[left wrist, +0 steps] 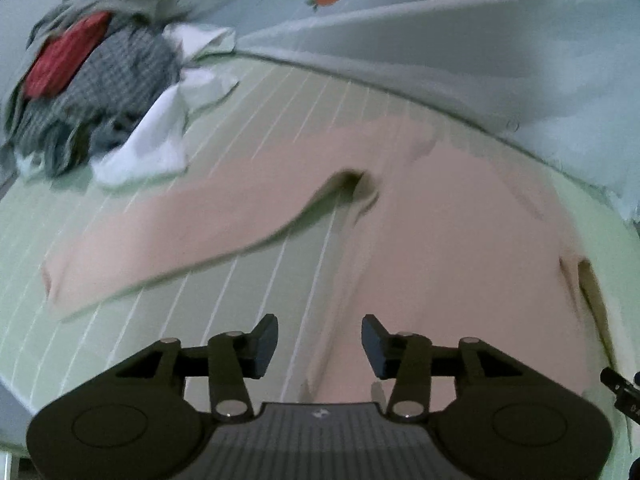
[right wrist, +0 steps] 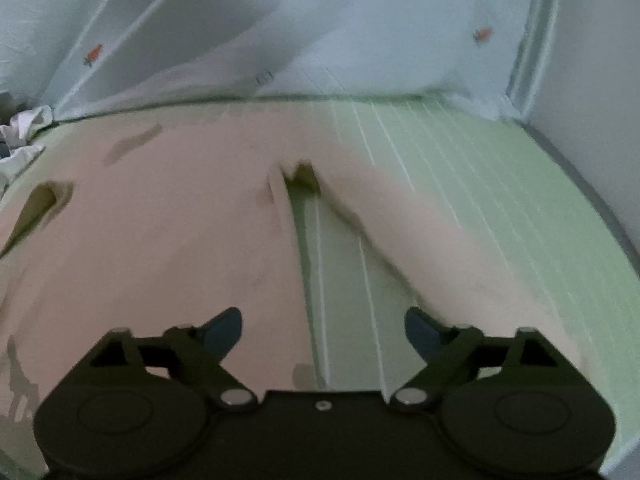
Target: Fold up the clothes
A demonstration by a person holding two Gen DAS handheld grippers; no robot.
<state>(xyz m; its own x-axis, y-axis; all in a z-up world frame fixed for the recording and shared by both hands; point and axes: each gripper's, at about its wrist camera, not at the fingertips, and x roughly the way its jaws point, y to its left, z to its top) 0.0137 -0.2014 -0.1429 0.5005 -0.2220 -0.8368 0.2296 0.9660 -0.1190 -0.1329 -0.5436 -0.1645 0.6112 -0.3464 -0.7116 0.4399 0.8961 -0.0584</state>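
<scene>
Left wrist view has the left tongs (left wrist: pixel 319 343) hanging over a pink top (left wrist: pixel 420 240) spread flat on a bed (left wrist: pixel 224 128) with a green striped sheet. The jaws stand apart with nothing between them, so they're released, hovering above the body of the top near its lower edge. One sleeve (left wrist: pixel 160 236) sticks out to the left across the stripes, and there's an open gap of sheet between it and the body.

Right wrist view shows the same deal from the other side: the right tongs (right wrist: pixel 323 334) are spread wide and empty, sitting over the gap between the body and the other sleeve (right wrist: pixel 432 232), which angles off to the right. Both pictures are a bit smeared, so small creases are hard to read.

A pile (left wrist: pixel 92 80) of other clothes, grey check with something red on top and white bits around it, sits well off at the far left of the bed against a pale curtain (left wrist: pixel 440 40).

My read: the top is laid out and flattened, and no fold looks done yet since both sleeves still lie out to the sides. Next move probably calls for each tong to drop onto a sleeve or shoulder edge, pinch just the top layer, and carry it inward over the body. Grabbing the sheet along with the fabric is the thing to avoid.
</scene>
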